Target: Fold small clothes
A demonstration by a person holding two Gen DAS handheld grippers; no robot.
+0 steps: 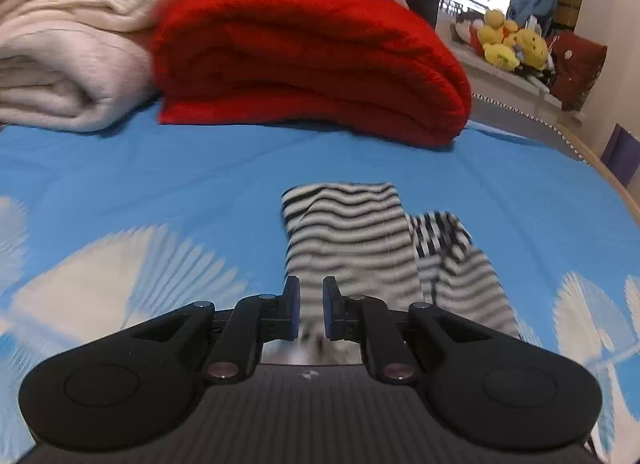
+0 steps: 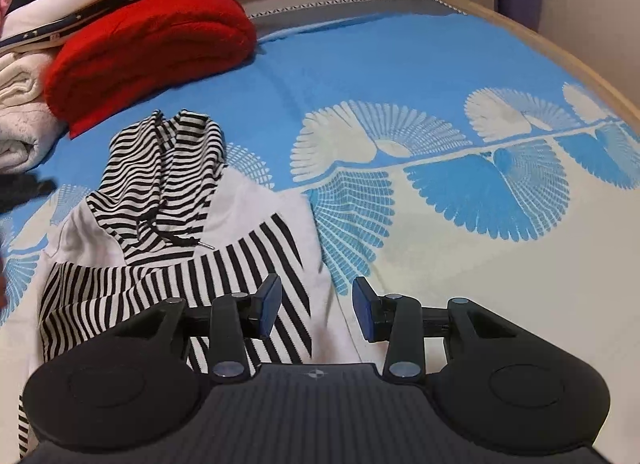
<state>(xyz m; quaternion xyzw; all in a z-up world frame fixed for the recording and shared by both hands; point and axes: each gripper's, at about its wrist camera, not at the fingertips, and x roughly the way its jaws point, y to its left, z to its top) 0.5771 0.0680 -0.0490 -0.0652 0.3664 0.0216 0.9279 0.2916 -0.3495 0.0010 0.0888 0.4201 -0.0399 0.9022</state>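
Looking along your left gripper (image 1: pixel 311 306), you have its jaws drawn close with a narrow gap between the blue pads; the striped garment (image 1: pixel 348 240) runs up from between them, but the blur there hides whether the pads actually pinch the cloth, so I cannot tell. Your right gripper (image 2: pixel 316 310) stands released, jaws well apart, hovering over the white edge of the same black-and-white striped garment (image 2: pixel 168 200), with one pad above the stripes and the other above the bedcover. The garment lies partly folded on the blue bedspread (image 2: pixel 400 76) with its white fan pattern (the hood and drawstring sit bunched on top, toward the far side). Beyond it, a folded red blanket (image 1: pixel 304 60) rests on the bedspread, touching a cream blanket (image 1: pixel 64 44) at its left. Yellow plush toys (image 1: pixel 508 40) sit on a ledge past the bed.
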